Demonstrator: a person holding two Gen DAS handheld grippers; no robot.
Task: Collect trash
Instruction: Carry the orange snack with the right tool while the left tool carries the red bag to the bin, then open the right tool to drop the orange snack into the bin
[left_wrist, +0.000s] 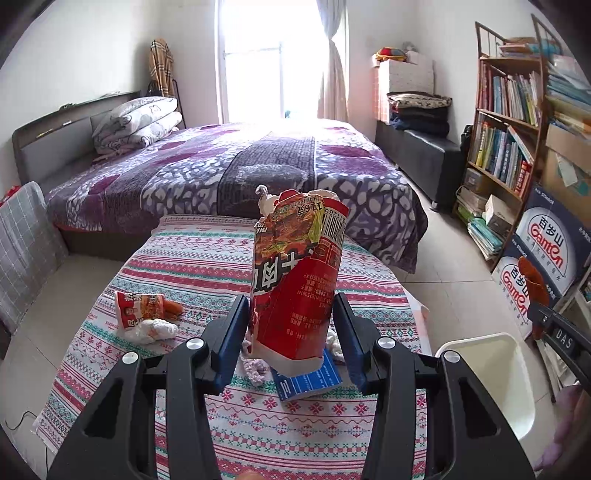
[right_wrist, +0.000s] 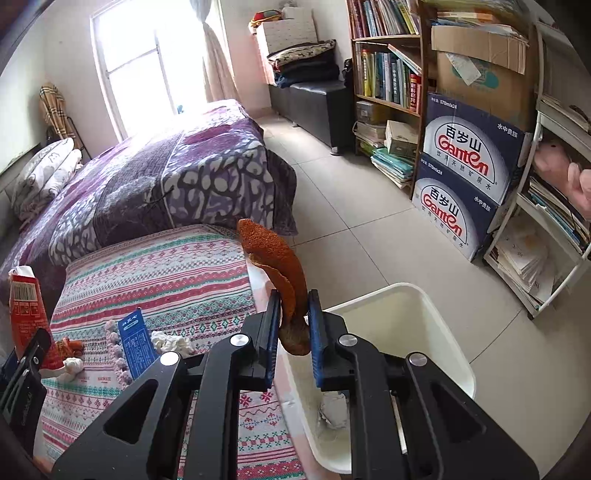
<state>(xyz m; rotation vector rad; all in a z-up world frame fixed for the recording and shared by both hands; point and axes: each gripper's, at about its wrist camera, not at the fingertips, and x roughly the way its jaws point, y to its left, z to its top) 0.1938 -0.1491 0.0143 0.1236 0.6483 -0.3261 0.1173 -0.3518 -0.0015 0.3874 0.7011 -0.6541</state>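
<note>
Trash is in both grippers. In the left wrist view the left gripper (left_wrist: 291, 325) sits at lower centre, its blue pads clamped on a red packet (left_wrist: 295, 280) that stands upright between them, torn top toward the bed (left_wrist: 229, 173). Under the packet, on the striped cloth (left_wrist: 207, 258), lie a blue card (left_wrist: 308, 380) and a bit of crumpled white paper. At left centre of that frame a small wrapper (left_wrist: 138, 308) lies on the cloth with a white wad (left_wrist: 151, 330) touching its lower edge. The white bin (left_wrist: 495, 376) shows at lower right, beside the cloth's edge, and the right gripper enters at the far right edge with an orange peel (left_wrist: 532, 284).

In the right wrist view the right gripper (right_wrist: 293, 325) fills the lower centre, jaws nearly together and clamped on the peel (right_wrist: 284, 273), which curls up and leftward out of the pads. The bin (right_wrist: 436, 325) lies just right of and below the pads, on the tiled floor against the cloth's edge; crumpled paper (right_wrist: 334, 410) lies inside it. At the left edge of this frame the packet (right_wrist: 27, 302) shows in the left gripper (right_wrist: 33, 354). The card (right_wrist: 136, 343) and a white wad (right_wrist: 171, 341) lie on the cloth (right_wrist: 155, 266) at lower left. Water cartons (right_wrist: 469, 173) are stacked at right, next to a bookshelf (right_wrist: 388, 74).
</note>
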